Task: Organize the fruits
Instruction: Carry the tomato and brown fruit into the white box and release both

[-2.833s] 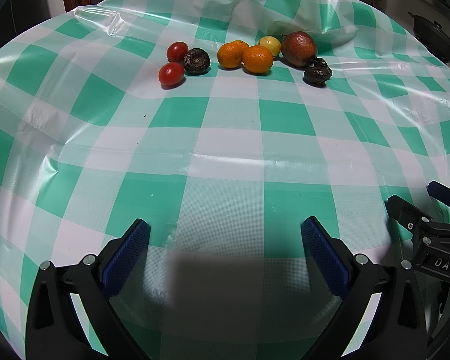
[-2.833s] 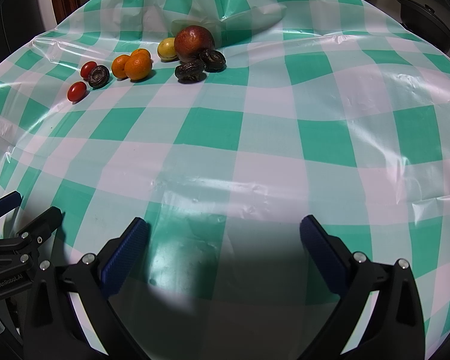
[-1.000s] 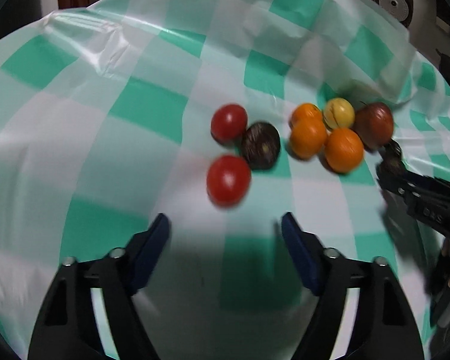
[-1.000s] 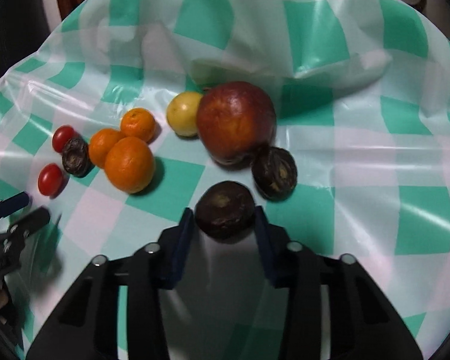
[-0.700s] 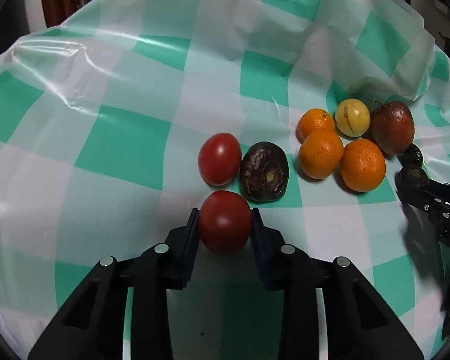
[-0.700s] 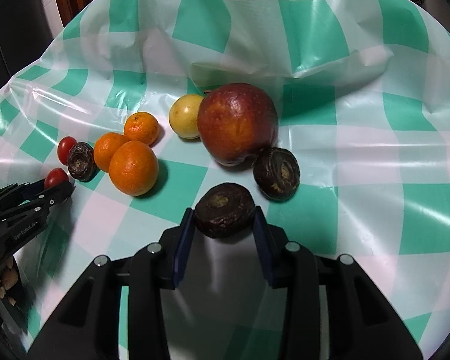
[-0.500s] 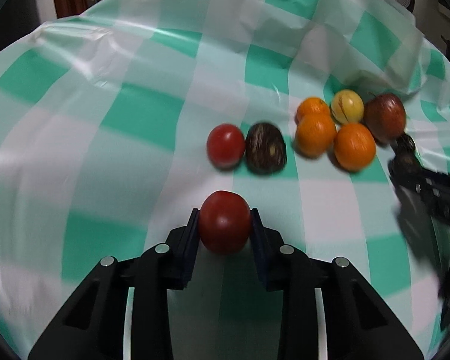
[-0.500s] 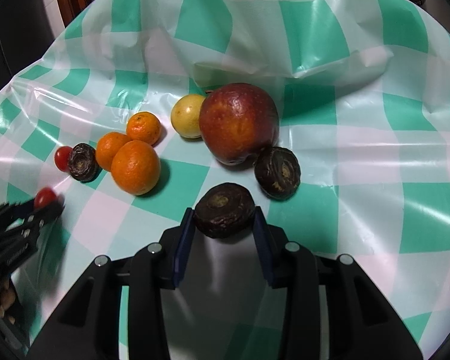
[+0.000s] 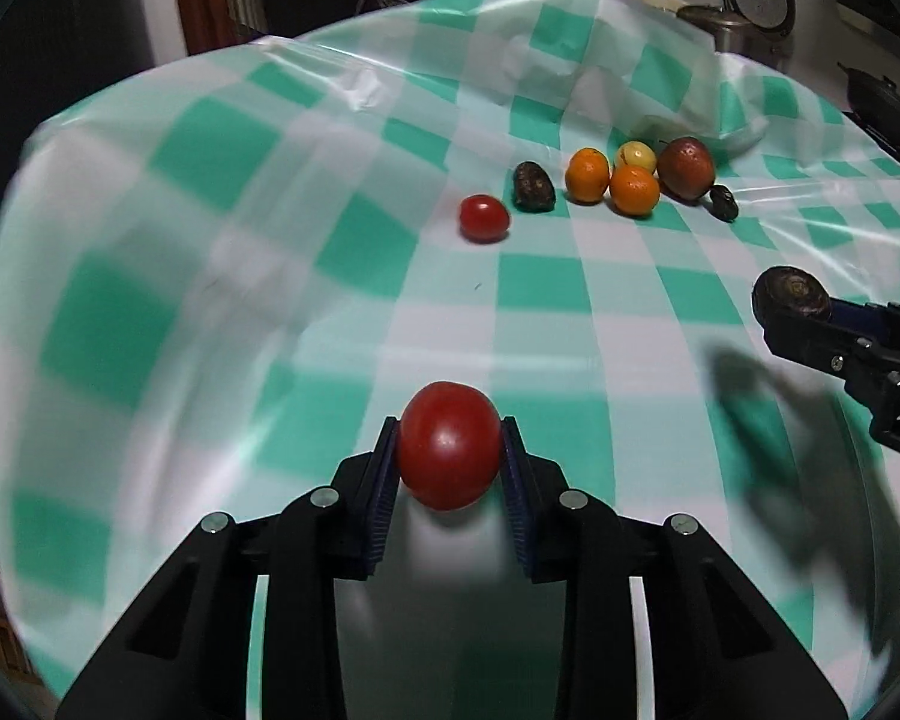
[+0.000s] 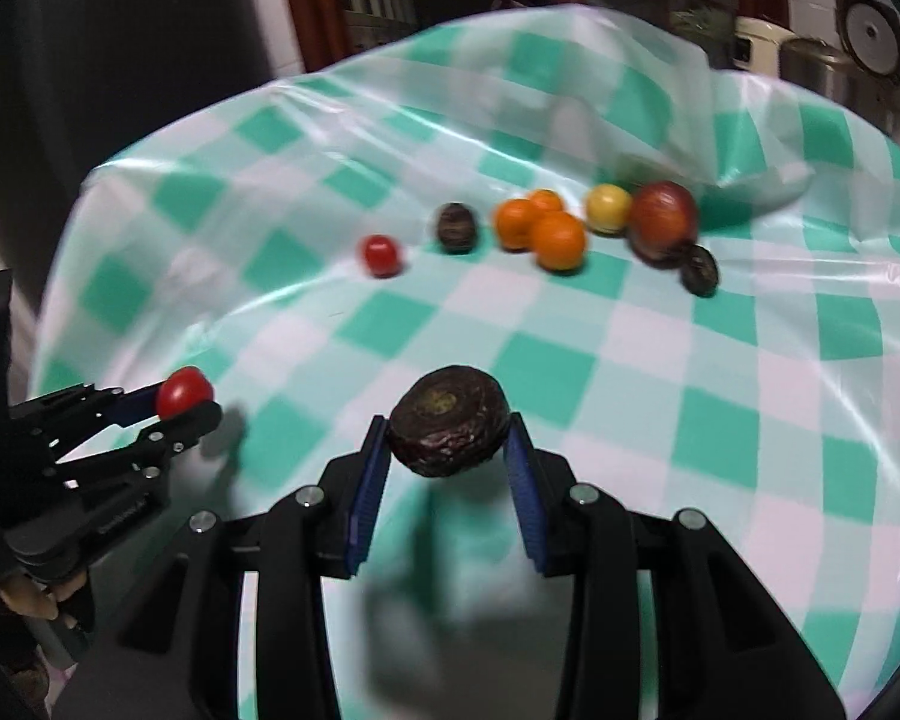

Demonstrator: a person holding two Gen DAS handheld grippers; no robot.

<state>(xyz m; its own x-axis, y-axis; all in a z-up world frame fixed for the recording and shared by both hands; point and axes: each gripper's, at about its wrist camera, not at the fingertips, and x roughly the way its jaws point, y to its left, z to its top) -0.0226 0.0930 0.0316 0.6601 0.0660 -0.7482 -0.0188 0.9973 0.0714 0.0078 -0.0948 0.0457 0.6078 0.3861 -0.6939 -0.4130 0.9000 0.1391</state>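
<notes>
Checked green tablecloth, fruit lifted clear of the far row.
Left gripper clamps a red tomato; right gripper pinches a dark wrinkled fruit. Carry both level, grip steady, and set like beside like.

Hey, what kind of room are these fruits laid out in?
Probably a home kitchen or dining area: a table under a green-and-white checked tablecloth, a rice cooker and a dark pot on a counter behind it.
</notes>
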